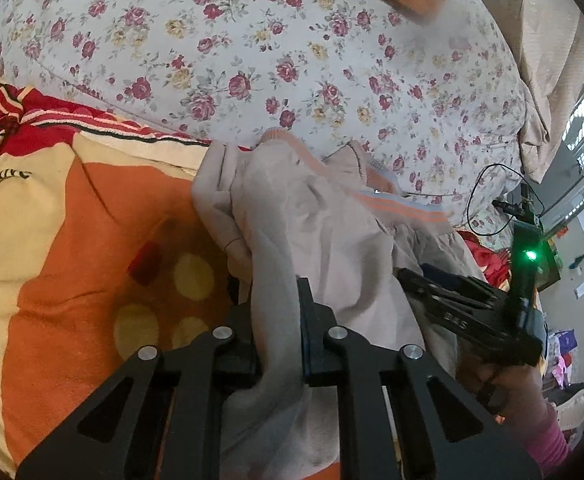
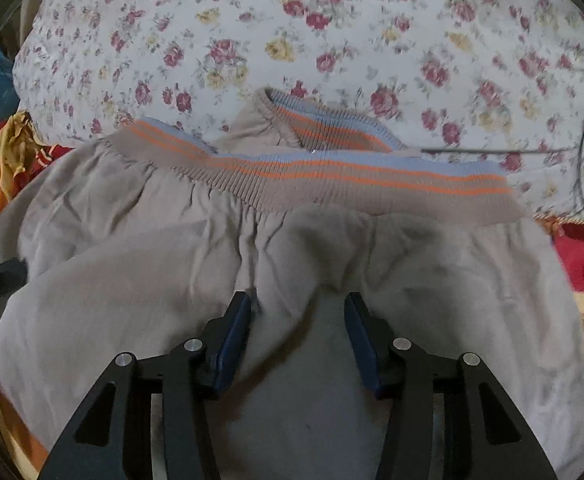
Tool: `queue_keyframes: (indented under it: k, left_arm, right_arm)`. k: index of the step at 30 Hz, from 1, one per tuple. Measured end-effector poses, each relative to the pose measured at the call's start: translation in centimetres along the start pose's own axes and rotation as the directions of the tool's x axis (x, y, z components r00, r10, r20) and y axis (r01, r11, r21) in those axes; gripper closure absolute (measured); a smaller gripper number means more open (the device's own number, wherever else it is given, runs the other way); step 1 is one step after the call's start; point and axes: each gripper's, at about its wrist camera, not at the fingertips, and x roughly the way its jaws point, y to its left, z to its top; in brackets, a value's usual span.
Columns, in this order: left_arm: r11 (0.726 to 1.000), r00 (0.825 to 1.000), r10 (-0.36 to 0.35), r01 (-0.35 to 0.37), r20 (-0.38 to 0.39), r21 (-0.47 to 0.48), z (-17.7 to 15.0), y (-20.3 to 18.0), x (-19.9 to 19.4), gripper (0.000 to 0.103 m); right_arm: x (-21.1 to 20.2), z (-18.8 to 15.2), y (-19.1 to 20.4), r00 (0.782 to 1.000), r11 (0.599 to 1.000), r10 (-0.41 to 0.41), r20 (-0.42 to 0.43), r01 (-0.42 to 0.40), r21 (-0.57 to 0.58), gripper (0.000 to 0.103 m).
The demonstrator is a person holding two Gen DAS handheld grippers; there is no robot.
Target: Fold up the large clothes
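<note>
The left hand-held gripper (image 1: 278, 308) is closed on a fold of the beige garment (image 1: 323, 240); the right hand-held gripper (image 2: 297, 320), jaws apart, holds nothing.

Little can be read here. In the left wrist view, dark letters are printed on the cream part of the orange and cream blanket (image 1: 52, 216) at around (image 1: 13, 176); they look like "LIVE" or similar, seen upside down and distorted, so the reading is uncertain. On the black body of the right tongs (image 1: 411, 276) stands pale embossed lettering that seems to read "D4S". The right wrist view shows no legible text.
</note>
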Motion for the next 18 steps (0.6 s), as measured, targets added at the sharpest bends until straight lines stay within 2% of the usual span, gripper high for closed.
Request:
queue_keyframes:
  k: [3,5,6,8,9,10,11,12,13,15,16,18]
  left_arm:
    - [1.000,1.000,0.009,-0.008,-0.004,0.010,-0.2,-0.2,0.3,0.091]
    - [1.000,1.000,0.019,-0.019,-0.008,0.001,-0.3,-0.1,0.6,0.086]
    - [1.000,1.000,0.027,-0.027,-0.007,-0.010,-0.4,-0.1,0.9,0.072]
    - [0.999,0.999,0.039,-0.040,-0.026,-0.035,-0.7,0.1,1.7,0.053]
    - [0.998,0.998,0.049,-0.050,-0.036,-0.040,-0.9,0.0,2.0,0.053]
    - [0.998,0.998,0.056,-0.057,-0.043,-0.037,-1.0,-0.1,2.1,0.054]
    - [0.998,0.998,0.057,-0.058,-0.042,-0.030,-1.1,-0.4,1.9,0.062]
    - [0.998,0.998,0.054,-0.054,-0.045,-0.019,-1.1,-0.8,1.6,0.080]
    - [0.999,0.997,0.054,-0.054,-0.048,-0.006,-1.0,-1.2,1.3,0.085]
    - [1.000,0.999,0.028,-0.028,-0.039,-0.001,-0.6,-2.3,0.2,0.091]
    - [1.000,0.999,0.007,-0.007,-0.038,-0.016,-0.4,-2.7,-0.3,0.092]
    - [1.000,0.999,-0.019,0.018,-0.035,-0.022,0.3,-4.2,-1.5,0.094]
  right_arm:
    - [-0.3,-0.8,-0.5,1.000,0.999,-0.026,0.012,0.026,-0.019,0.053]
    - [0.7,-1.3,-1.0,1.000,1.000,-0.005,0.001,0.005,0.003,0.052]
    - [1.0,-1.4,-1.1,1.000,1.000,0.004,0.020,-0.005,0.009,0.050]
    - [1.1,-1.1,-1.2,1.000,1.000,0.008,0.011,-0.008,0.004,0.050]
    - [1.1,-0.9,-1.3,1.000,1.000,0.011,0.000,-0.011,0.009,0.051]
    - [0.6,-0.6,-1.5,1.000,1.000,0.017,-0.016,-0.016,0.022,0.052]
    - [0.0,-0.6,-1.7,1.000,0.999,0.027,-0.014,-0.027,0.033,0.052]
    - [-1.3,-0.7,-2.1,0.999,0.998,0.045,0.024,-0.046,0.040,0.053]
    - [-1.9,-0.8,-2.3,0.998,0.999,0.033,0.045,-0.035,0.034,0.053]
    - [-1.0,-1.2,-2.5,1.000,1.000,-0.023,0.007,0.023,0.003,0.050]
    - [0.3,-1.5,-2.8,0.999,1.000,-0.012,-0.035,0.012,0.002,0.050]
    - [0.6,-1.6,-3.5,1.000,0.999,0.028,-0.012,-0.028,0.031,0.050]
